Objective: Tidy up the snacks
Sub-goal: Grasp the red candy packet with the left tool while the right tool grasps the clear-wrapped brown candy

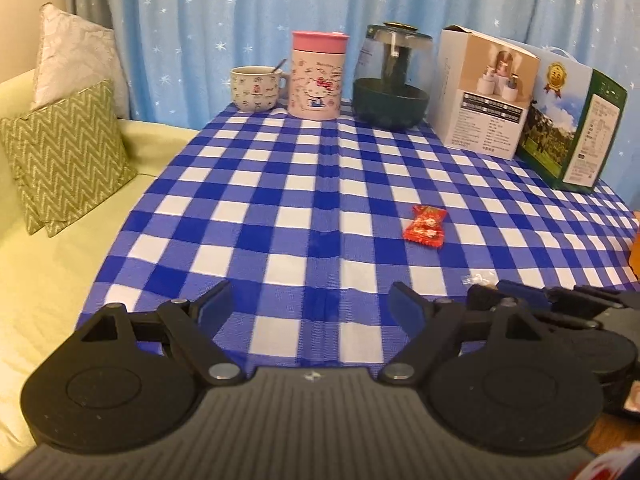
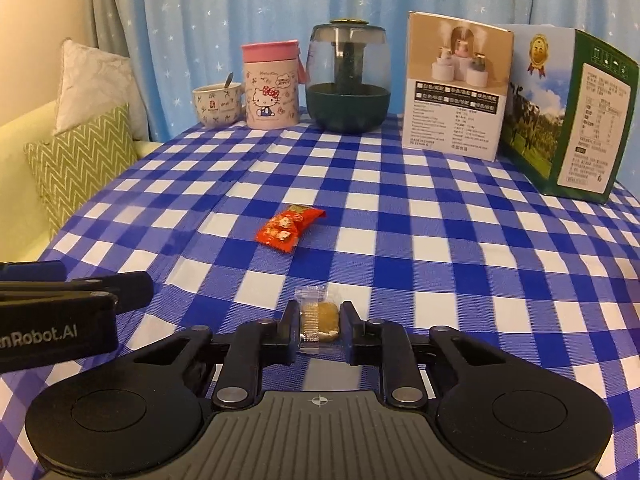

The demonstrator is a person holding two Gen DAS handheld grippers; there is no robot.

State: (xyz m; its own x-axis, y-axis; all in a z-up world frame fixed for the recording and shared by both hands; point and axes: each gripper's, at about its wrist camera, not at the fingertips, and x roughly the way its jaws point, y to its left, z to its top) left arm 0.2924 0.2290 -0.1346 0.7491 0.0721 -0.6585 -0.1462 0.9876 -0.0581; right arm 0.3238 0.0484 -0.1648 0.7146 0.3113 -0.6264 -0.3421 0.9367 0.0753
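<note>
Woven checked tablecloth (image 2: 440, 240), glossy snack wrapper (image 2: 289, 226)

Checked tablecloth (image 2: 440, 240) bearing red snack (image 2: 290, 224).

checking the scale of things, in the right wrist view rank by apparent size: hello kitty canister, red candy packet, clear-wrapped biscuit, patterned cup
1. hello kitty canister
2. patterned cup
3. red candy packet and clear-wrapped biscuit look about alike; the biscuit sits nearest the camera, pinched in the right hand-held gripper, so I won't rank them.
</note>
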